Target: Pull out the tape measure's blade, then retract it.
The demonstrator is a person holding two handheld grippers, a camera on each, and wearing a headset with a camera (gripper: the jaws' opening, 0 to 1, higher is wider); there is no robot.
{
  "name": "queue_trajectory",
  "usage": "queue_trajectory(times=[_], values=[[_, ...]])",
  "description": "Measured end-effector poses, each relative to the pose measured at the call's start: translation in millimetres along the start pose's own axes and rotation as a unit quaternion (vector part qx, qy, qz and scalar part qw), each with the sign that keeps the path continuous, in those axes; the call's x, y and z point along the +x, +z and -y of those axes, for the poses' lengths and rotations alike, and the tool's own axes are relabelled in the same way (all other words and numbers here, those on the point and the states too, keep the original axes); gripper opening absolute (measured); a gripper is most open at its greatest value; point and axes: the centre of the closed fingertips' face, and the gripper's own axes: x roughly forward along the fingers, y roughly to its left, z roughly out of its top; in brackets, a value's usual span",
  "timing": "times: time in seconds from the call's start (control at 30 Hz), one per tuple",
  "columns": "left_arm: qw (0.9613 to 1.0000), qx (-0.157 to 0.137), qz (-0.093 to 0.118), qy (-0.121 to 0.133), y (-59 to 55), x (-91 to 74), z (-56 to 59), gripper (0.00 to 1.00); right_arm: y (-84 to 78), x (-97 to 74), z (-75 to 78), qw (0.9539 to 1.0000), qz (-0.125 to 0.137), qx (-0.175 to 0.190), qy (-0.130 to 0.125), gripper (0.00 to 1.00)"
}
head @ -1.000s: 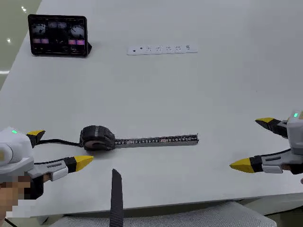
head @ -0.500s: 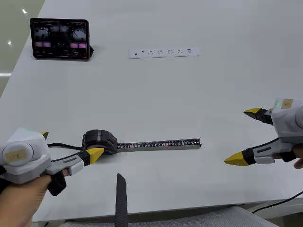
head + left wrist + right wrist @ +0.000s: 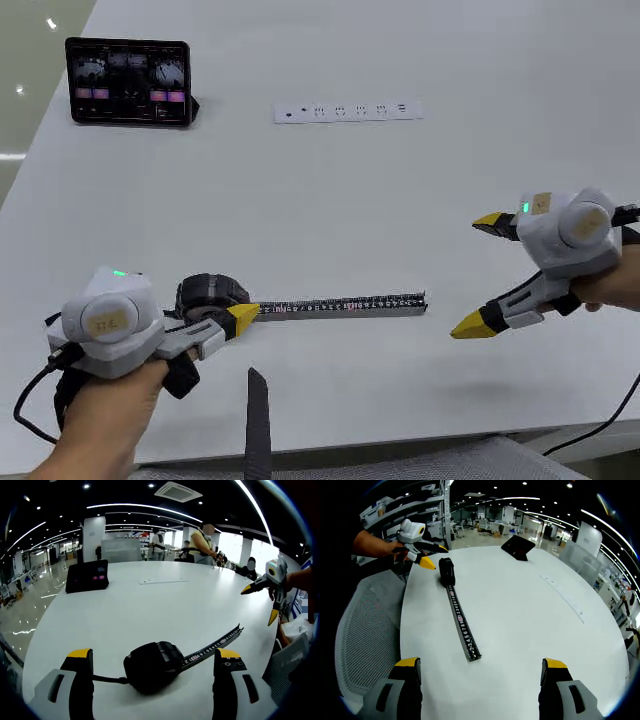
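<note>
Between left gripper's (image 3: pixel 154 653) spread jaws, rounded black tape measure (image 3: pixel 152 666); right gripper's (image 3: pixel 482 662) jaws apart.

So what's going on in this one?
A person works two yellow-tipped grippers at a white table. A black tape measure lies on it with its marked blade pulled out flat. The left gripper is open, its jaws either side of the case, not closed on it. The right gripper hovers open, apart from the blade's tip.

Left gripper (image 3: pixel 153 655): jaws wide apart, held low in the left hand (image 3: pixel 100 410), pointing right. Right gripper (image 3: pixel 476 273): jaws wide apart, gripping nothing, held in the right hand (image 3: pixel 605 290), pointing left.
</note>
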Motion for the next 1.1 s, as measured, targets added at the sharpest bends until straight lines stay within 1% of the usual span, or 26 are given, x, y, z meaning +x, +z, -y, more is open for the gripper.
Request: queue_trajectory(times=[0.03, 0.07, 0.1, 0.2, 0.27, 0.33, 0.4, 0.43, 0.57, 0.7, 0.77, 0.87, 0.93, 1.0, 1.03, 1.1], values=[[1.0, -0.002, 0.002, 0.008, -0.1, 2.0, -1.6, 0.99, -3.3, 3.4, 0.4, 0.9997, -0.017, -0.014, 0.003, 0.99], [0.9999, -0.006, 0.009, 0.011, 1.3, 3.0, -2.4, 0.99, -4.5, 5.7, 0.1, 0.9994, -0.025, -0.022, 0.006, 0.99], [0.9995, -0.007, 0.026, 0.018, 4.7, 4.7, -4.3, 0.99, -2.8, 9.6, -1.5, 0.9992, -0.028, -0.026, 0.013, 0.99], [0.999, -0.006, 0.032, 0.032, 3.3, 5.9, -5.9, 0.99, -0.5, 17.4, -0.5, 0.9985, -0.035, -0.036, 0.021, 0.99], [0.9988, -0.006, 0.035, 0.034, 2.5, 7.4, -5.3, 0.99, -0.5, 22.4, 0.3, 0.998, -0.041, -0.042, 0.025, 0.99], [0.9984, 0.001, 0.04, 0.039, 2.4, 7.6, -3.0, 0.99, -1.0, 28.8, 0.4, 0.9972, -0.047, -0.05, 0.03, 0.99], [0.9983, 0.003, 0.044, 0.039, 1.9, 10.1, -1.0, 0.99, -2.5, 35.4, -0.3, 0.9961, -0.054, -0.059, 0.037, 0.99], [0.9982, 0.005, 0.045, 0.041, 0.9, 11.0, -0.2, 0.99, -4.5, 39.6, -1.9, 0.9949, -0.059, -0.069, 0.044, 0.99], [0.9975, -0.004, 0.053, 0.047, -2.1, 12.8, -0.3, 0.99, -8.6, 51.0, -5.3, 0.9938, -0.065, -0.071, 0.055, 0.98], [0.9967, -0.007, 0.057, 0.057, -6.5, 13.1, -0.6, 0.99, -14.3, 59.5, -9.8, 0.9922, -0.075, -0.076, 0.065, 0.93], [0.9964, -0.009, 0.057, 0.063, -10.2, 13.9, -2.4, 0.99, -17.6, 62.2, -11.1, 0.9911, -0.081, -0.08, 0.069, 0.88], [0.996, -0.02, 0.057, 0.066, -14.1, 14.7, -4.6, 0.99, -25.7, 66.4, -9.8, 0.9894, -0.088, -0.089, 0.074, 0.81], [0.9959, -0.021, 0.054, 0.069, -16.0, 15.6, -6.2, 0.99, -26.7, 66.6, -10.3, 0.9889, -0.089, -0.089, 0.08, 0.75], [0.9958, -0.021, 0.055, 0.07, -15.8, 15.7, -6.6, 0.99, -26.4, 67.0, -11.4, 0.9884, -0.088, -0.091, 0.085, 0.71], [0.9957, -0.02, 0.057, 0.07, -15.1, 15.7, -6.5, 0.99, -25.9, 67.6, -10.9, 0.9878, -0.085, -0.097, 0.087, 0.67], [0.9956, -0.018, 0.059, 0.071, -14.2, 16.0, -6.6, 0.99, -25.2, 68.7, -11.3, 0.9875, -0.083, -0.098, 0.091, 0.6]])
